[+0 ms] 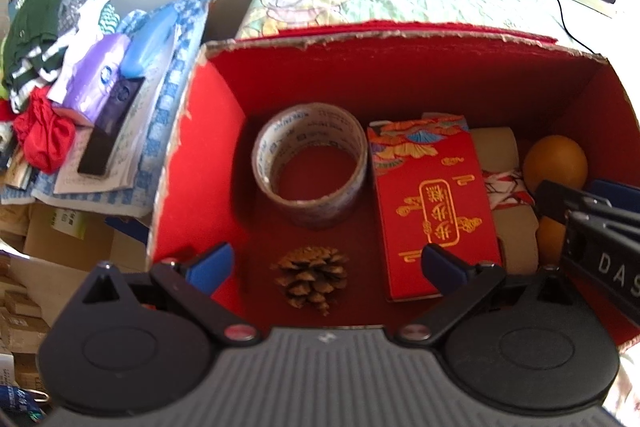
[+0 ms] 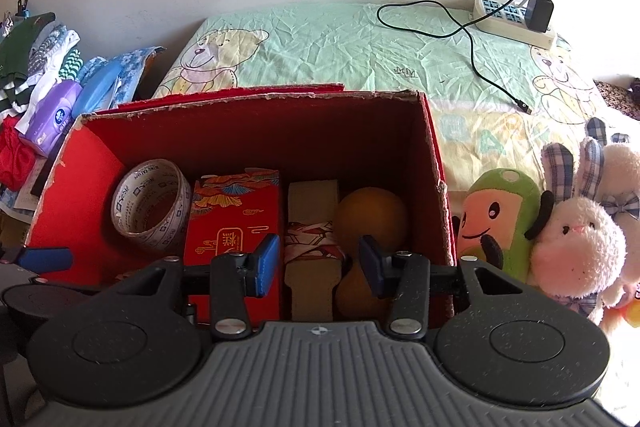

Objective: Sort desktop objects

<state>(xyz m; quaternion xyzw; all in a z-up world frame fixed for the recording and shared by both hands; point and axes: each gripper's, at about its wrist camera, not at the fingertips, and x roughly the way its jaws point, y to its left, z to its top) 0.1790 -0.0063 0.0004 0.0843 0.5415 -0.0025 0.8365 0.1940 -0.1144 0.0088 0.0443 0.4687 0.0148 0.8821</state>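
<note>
Inside, the torn-edged red cardboard box [image 1: 188, 155] is holding one grey printed tape roll [image 1: 310, 163], one brown pine cone [image 1: 310, 277], one gold-patterned red packet [image 1: 434, 203] and two orange round fruits [image 2: 370, 215]. Both the left gripper [image 1: 326, 265] and right gripper [image 2: 318, 263] are hovering over it, fingers spread, grasping nothing.

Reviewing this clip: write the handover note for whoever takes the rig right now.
Left gripper: open, empty, above the pine cone.
Right gripper: open, empty, over the box's right side.
In the box: tape roll, red packet, pine cone, beige bundle with patterned band, two orange fruits.
Outside, right of the box: green plush, rabbit plush.
Done: those items appear boxed.
Left: probably the plush toys, if they belong in the sort.
</note>
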